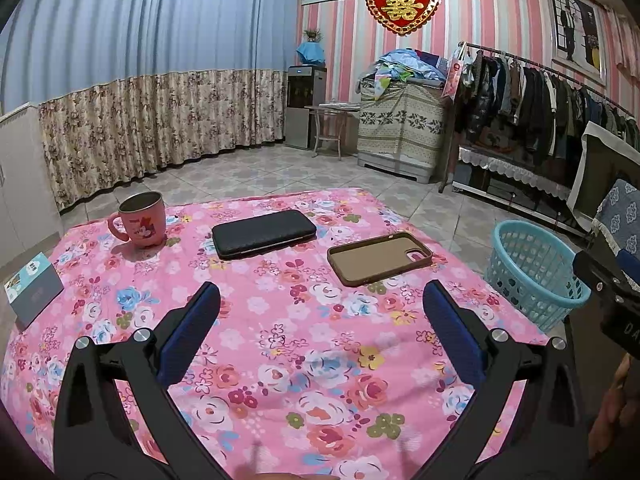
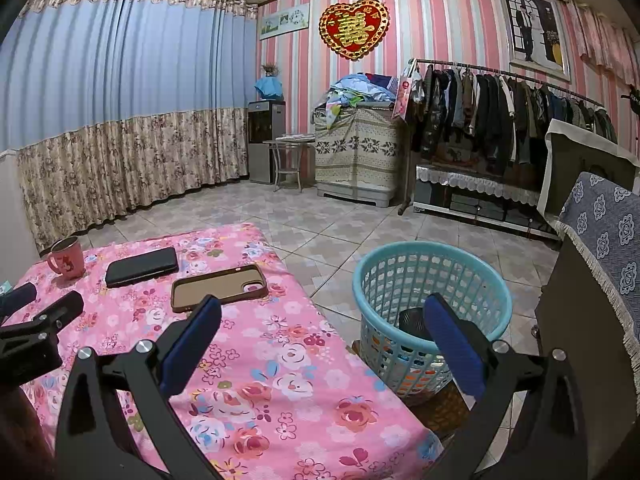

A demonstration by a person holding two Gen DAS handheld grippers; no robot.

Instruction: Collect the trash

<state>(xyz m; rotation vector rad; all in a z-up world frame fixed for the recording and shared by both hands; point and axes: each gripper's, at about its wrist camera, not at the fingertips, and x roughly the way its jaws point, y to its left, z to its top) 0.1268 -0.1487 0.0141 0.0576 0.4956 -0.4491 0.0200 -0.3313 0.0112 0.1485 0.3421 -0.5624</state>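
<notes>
- Over the pink floral tablecloth, the left gripper hangs with its blue-padded jaws spread wide and nothing between them.
- Beyond its fingertips lie a brown phone case, inside face up, and, just to the left and a little farther off, a black wallet-style phone case, closed and flat; the two are near each other but apart.
- At the far left corner of the table stands an upright pink cartoon mug, handle to the left.
- On the left edge a small blue-and-white card box stands tilted.
- Off the table's right side, on the tiled floor, sits a light-blue plastic laundry-style basket.
- In the right wrist view, the right gripper is held over the table's right edge, its jaws also wide apart and empty; its left finger is over the cloth, its right finger in front of the basket.
- Inside the basket something dark lies at the bottom, partly hidden by the right finger; coloured bits show through the mesh, but what they are cannot be told.
- No loose trash shows on the cloth.
- The left gripper's black body shows at the left edge of the right wrist view.
</notes>
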